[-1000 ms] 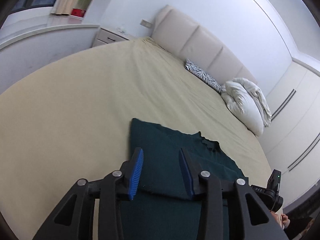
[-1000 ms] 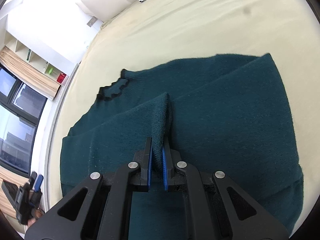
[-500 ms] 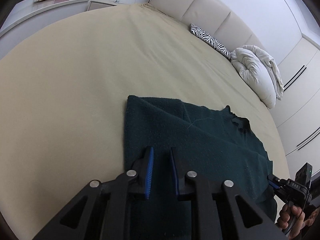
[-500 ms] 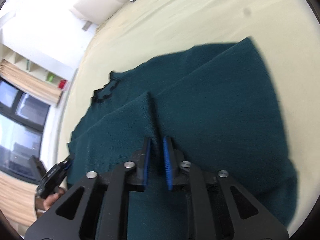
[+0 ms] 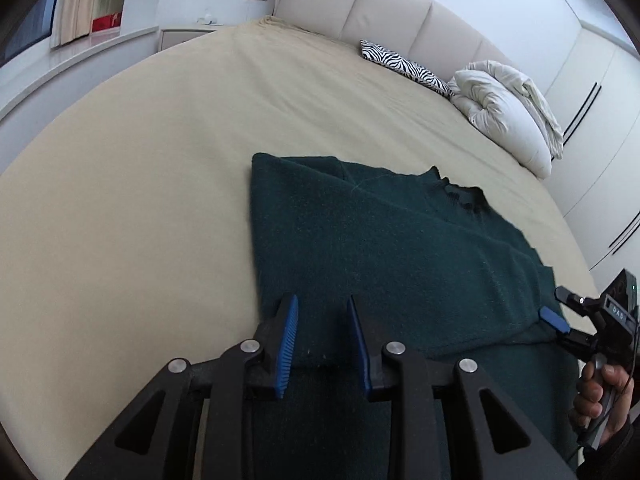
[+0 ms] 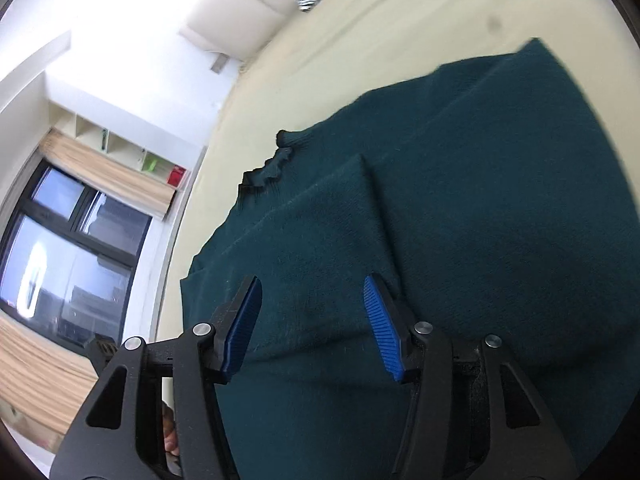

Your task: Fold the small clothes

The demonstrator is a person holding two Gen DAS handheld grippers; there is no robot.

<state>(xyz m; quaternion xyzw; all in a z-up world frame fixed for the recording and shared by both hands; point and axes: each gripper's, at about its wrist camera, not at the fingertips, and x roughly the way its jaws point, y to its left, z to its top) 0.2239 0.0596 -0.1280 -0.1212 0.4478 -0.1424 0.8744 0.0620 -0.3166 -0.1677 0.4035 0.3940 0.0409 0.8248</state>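
Since a second ago the right gripper (image 6: 312,324) has let go of the pinched ridge of dark green knit, and its jaws have just been opening; in the right wrist view they now stand apart over the sweater (image 6: 460,216), which fills the centre and right of the frame with no cloth pressed between the pads. One sleeve or side panel lies folded across the body, its edge running diagonally up the middle, and the scalloped collar (image 6: 266,168) sits at centre left. In the left wrist view the left gripper (image 5: 322,334), at lower centre, has dropped closer to the garment; its jaws, having narrowed and then just widened a little, are slightly apart over the near fold edge, pads not clamping it. The sweater lies flat on the beige bed (image 5: 140,200), and the right gripper shows at lower right, touching the cloth's edge. By my judgement the side folds are laid in; the lengthwise fold remains.
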